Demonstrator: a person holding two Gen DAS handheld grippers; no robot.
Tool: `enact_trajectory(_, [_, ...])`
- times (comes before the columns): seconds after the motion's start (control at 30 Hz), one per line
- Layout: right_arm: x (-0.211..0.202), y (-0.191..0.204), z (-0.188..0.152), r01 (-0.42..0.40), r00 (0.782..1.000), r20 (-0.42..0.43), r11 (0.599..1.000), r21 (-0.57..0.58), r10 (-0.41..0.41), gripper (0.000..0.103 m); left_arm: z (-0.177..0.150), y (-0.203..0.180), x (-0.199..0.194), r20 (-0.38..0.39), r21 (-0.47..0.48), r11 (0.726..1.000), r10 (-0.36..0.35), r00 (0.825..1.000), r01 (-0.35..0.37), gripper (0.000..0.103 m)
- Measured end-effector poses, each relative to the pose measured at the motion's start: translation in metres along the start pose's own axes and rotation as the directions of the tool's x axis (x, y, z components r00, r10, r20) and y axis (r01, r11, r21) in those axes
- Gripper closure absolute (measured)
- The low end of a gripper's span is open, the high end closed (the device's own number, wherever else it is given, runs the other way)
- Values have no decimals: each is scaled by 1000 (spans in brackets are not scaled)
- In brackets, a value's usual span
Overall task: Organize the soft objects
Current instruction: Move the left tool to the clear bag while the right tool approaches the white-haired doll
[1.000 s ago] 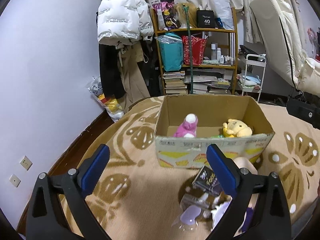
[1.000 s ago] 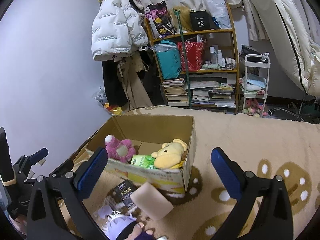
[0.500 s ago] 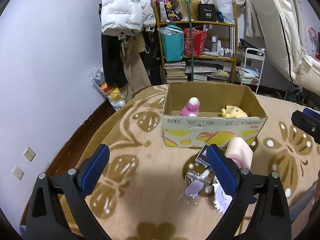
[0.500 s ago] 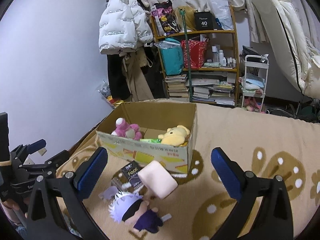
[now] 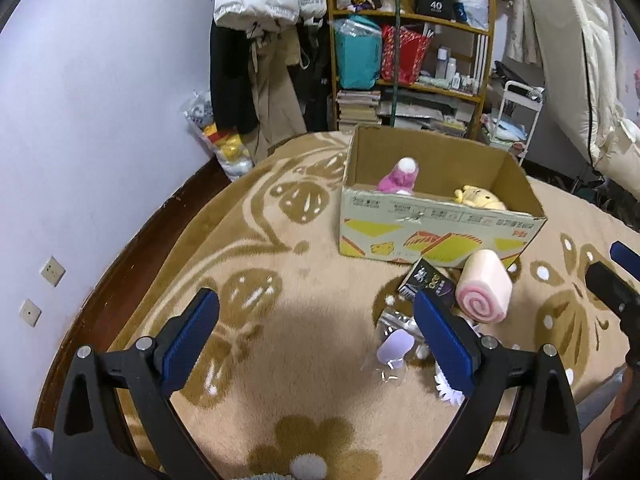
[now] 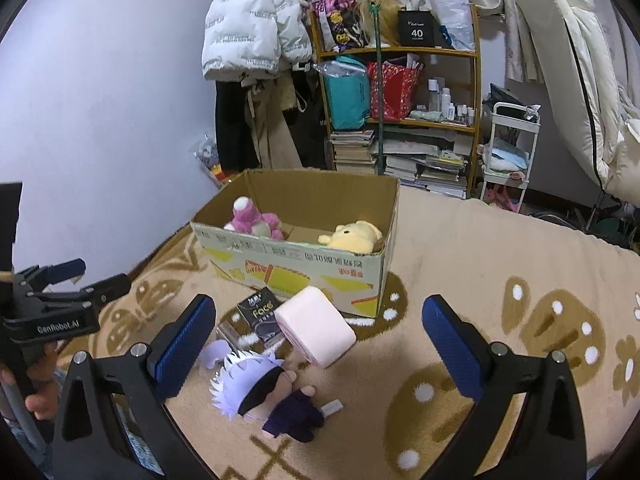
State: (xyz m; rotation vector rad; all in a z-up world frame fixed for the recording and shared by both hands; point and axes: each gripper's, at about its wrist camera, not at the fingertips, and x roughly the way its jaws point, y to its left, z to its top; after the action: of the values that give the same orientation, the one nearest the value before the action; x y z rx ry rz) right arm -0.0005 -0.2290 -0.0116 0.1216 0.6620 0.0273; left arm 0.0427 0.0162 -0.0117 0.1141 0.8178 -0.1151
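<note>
Cardboard box (image 6: 296, 256) on blanket (image 6: 460, 280); two plush toys (image 6: 256, 220) inside. Before box: roll cushion (image 6: 316, 330), small packet (image 6: 260, 312). Doll (image 6: 264, 392) nearest, before cushion; shelf (image 6: 400, 92) behind box.

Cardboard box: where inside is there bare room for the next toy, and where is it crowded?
Inside the cardboard box, bare floor shows between the pink plush and the yellow bear. The crowded part is outside, before its front wall: swiss-roll cushion, white-haired doll, dark packet.

A plain lilac-white wall (image 5: 100, 80) fills the frame's left. At upper centre, a cluttered wooden shelf unit (image 6: 400, 92) stands beside a hanging white puffer jacket (image 6: 248, 24). A beige patterned carpet (image 5: 280, 272) covers the foreground.
</note>
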Motion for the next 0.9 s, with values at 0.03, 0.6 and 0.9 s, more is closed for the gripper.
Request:
enact_trajectory(0.03, [3,0,-1,1,1000,-8,1000,-2,-1,0,0,0,2,-4,2,1000,13,1000,-13,6])
enact_trajectory(0.6, [42,3,-13,-8,991,-134,1000,-27,5,0,-5,-12,47,-146,39,999,-21,989,27,6])
enact_trajectory(0.9, [75,8,-29,-16,962,-273,999,-32,7,0,-13,-24,77,-256,67,996,-43,966,62,6])
